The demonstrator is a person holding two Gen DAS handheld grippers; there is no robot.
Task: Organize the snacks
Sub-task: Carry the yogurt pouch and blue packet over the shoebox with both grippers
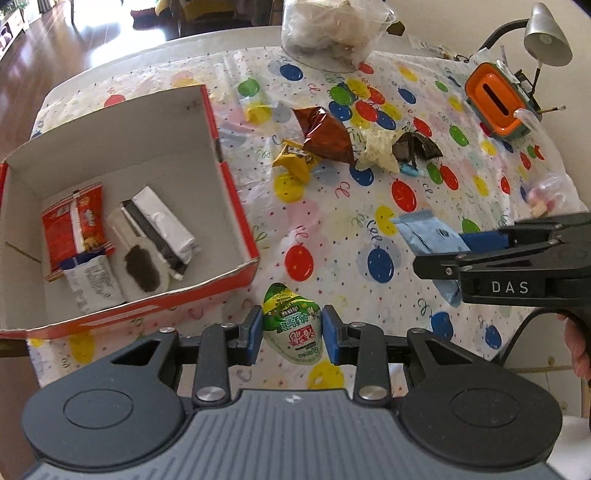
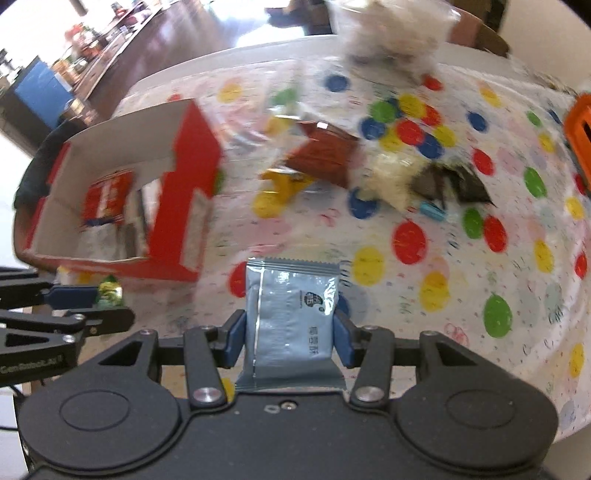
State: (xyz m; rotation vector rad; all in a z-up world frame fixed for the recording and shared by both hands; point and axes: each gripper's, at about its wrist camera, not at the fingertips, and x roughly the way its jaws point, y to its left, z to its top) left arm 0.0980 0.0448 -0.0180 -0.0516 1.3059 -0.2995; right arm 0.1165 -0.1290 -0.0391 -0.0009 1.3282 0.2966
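My left gripper (image 1: 292, 334) is shut on a green and white snack packet (image 1: 293, 326), held above the table just right of the red cardboard box (image 1: 236, 206). The box holds a red packet (image 1: 75, 230), a white bar (image 1: 162, 223) and other packets. My right gripper (image 2: 290, 334) is shut on a light blue packet (image 2: 291, 321); it shows in the left wrist view (image 1: 480, 243) at the right. The box (image 2: 188, 206) and the left gripper (image 2: 74, 299) show at the left of the right wrist view.
Loose snacks lie mid-table on the balloon-print cloth (image 1: 332, 221): a brown bag (image 1: 325, 134), a yellow packet (image 1: 295, 158), a cream wrapper (image 1: 376, 147) and a dark wrapper (image 1: 415, 147). A plastic bag (image 1: 332, 29) stands at the back. An orange holder (image 1: 496, 101) and lamp (image 1: 546, 37) stand back right.
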